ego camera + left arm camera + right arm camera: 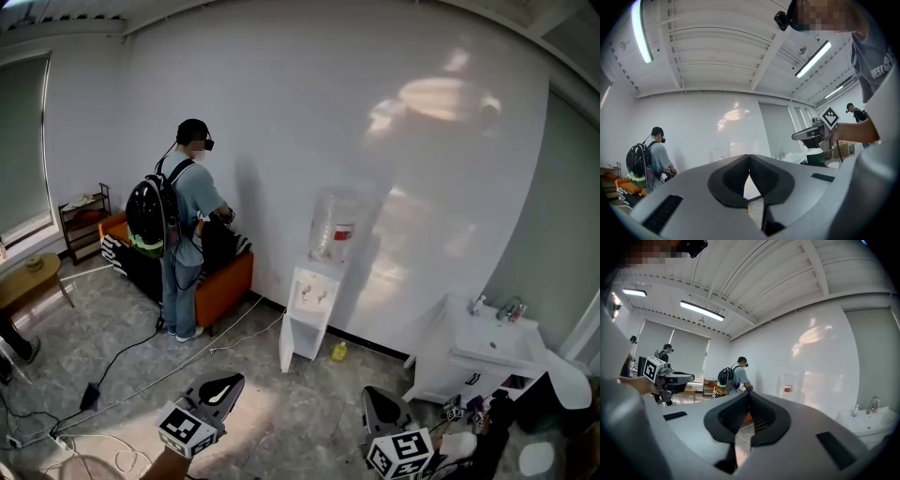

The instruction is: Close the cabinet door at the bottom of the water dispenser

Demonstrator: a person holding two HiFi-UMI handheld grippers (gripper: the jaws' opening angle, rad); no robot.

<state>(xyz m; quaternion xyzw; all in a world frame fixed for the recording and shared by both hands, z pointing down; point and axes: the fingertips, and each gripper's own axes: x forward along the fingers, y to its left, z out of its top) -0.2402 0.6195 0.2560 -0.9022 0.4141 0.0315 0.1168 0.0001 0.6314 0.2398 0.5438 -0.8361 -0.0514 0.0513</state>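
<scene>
Ahead, the water dispenser (313,314) stood against the far white wall, well apart from both grippers. It was a narrow white box with a clear rounded bottle (336,223) on top. Its bottom cabinet (302,339) was too small in the head view to tell how the door sat. Grey marbled floor (281,403) lay open between the near grippers and the dispenser. Thin cables (141,361) crossed that floor on the left. A small yellow thing (338,352) sat just right of the dispenser's base. A white sink unit (478,356) hemmed the right side. An orange sofa (228,279) bounded the far left, and a person with a backpack (178,230) stood at it.

The left gripper (217,392) was clenched, its dark ribbed pads (733,176) meeting at the tips with nothing between them. The right gripper (386,412) was likewise pressed closed and empty. Each had a smooth grey shell and carried a marker cube.
</scene>
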